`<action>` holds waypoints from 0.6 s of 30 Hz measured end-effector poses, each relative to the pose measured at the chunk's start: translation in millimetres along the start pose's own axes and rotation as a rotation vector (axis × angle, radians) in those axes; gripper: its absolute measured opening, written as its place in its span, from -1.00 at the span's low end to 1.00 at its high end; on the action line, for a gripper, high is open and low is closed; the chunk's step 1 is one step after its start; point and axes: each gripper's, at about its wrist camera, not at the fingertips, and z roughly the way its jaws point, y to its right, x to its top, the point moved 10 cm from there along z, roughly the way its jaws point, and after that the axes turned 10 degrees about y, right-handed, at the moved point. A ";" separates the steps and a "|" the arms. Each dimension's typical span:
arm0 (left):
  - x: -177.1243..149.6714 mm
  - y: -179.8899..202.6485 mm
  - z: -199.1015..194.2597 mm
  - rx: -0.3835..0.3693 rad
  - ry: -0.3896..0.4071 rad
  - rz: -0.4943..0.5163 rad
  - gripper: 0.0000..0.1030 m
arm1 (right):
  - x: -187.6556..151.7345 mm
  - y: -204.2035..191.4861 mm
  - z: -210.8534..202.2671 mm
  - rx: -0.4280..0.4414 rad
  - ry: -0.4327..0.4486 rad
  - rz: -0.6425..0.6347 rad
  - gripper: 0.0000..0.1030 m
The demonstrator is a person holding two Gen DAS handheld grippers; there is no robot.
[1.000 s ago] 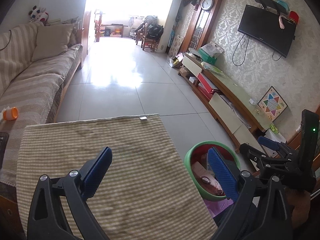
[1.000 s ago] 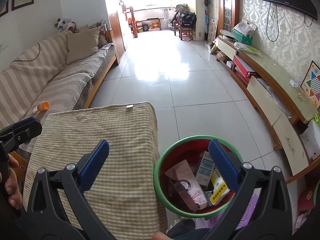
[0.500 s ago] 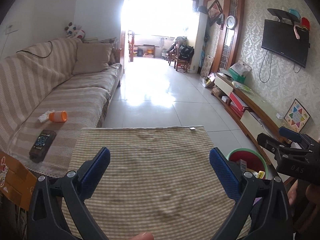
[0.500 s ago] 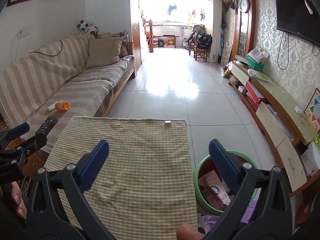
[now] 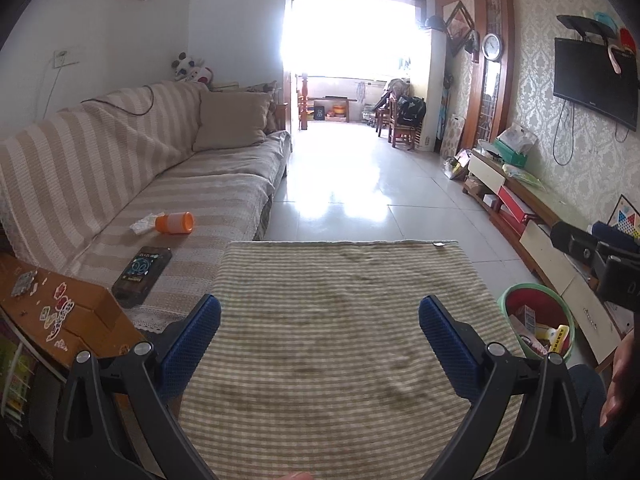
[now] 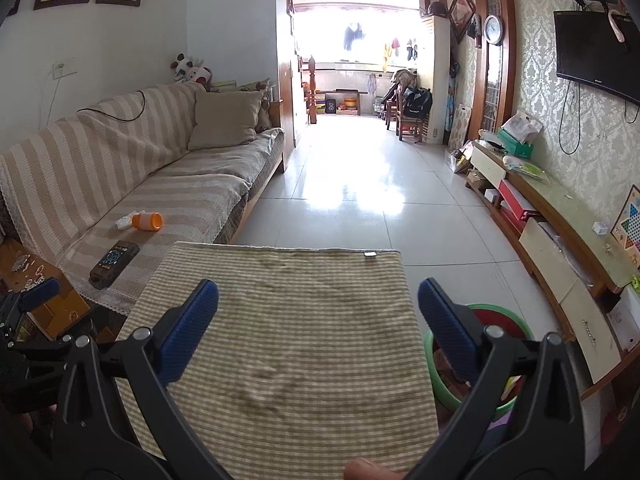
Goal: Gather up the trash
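**Both claws gaping, bin slides off to the right**

Left gripper (image 5: 320, 322) and right gripper (image 6: 318, 306) hang with blue pads spread wide, nothing between them, over the beige striped cloth-covered table (image 5: 340, 340). Both views have swung up and left since a second ago: the striped beige sofa (image 5: 140, 168) now fills the left side. On the floor just right of the table sits the green-rimmed red trash bin (image 5: 538, 322), cartons inside, well off centre now. Smaller still, an orange plastic bottle (image 5: 175, 223) lies on the sofa seat beside a crumpled white tissue (image 5: 143, 224).
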 end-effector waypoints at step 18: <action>11.6 5.2 -12.9 0.038 0.046 0.002 0.85 | -2.3 -5.8 -11.6 -0.004 0.021 0.019 0.91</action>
